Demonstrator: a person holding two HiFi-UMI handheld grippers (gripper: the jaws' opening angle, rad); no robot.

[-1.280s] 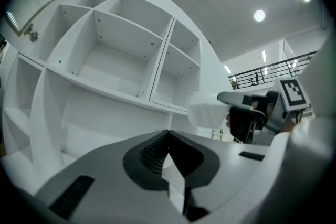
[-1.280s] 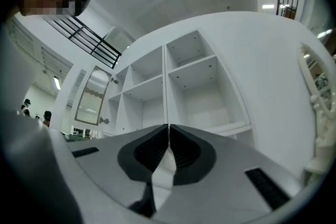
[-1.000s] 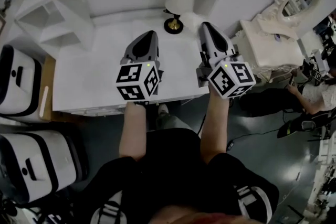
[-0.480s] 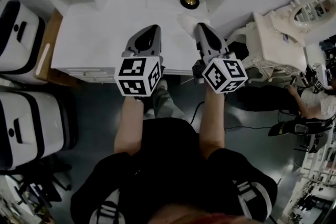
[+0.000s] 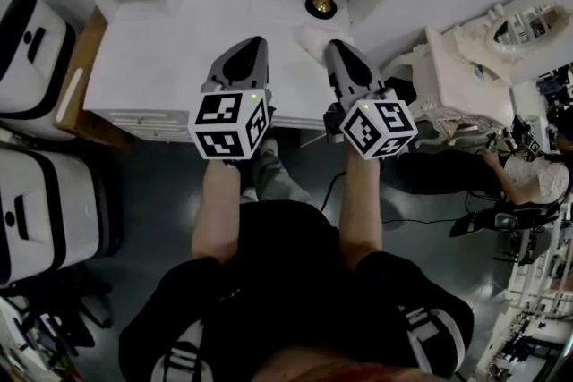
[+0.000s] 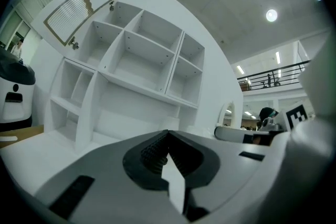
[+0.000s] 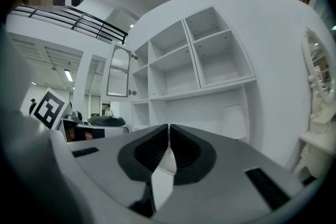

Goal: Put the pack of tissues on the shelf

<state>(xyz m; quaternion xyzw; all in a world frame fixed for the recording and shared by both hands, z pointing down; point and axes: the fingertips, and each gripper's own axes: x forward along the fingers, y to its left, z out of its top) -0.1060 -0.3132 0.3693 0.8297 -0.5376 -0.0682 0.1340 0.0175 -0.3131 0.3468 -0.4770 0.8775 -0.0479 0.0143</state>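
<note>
Both the left gripper [image 6: 168, 136] and right gripper [image 7: 168, 127] hover level over the white bench's [image 5: 161, 58] near edge, jaws closed together on nothing, with what looks like the pale pack of tissues [image 5: 309, 38] lying just ahead of the right one, near a lamp [image 5: 324, 3] below the white shelf [image 7: 210, 60].

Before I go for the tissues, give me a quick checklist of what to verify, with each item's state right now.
1. Left gripper free to grasp: ok, fingers together with nothing between them.
2. Right gripper free to grasp: ok, fingers together and empty.
3. Fingers open for a pickup: not ok, both grippers are shut.
4. Pack of tissues located: cannot tell. A pale shape beside the lamp may be it.
5. Shelf has room: ok, the compartments in view are empty.
</note>
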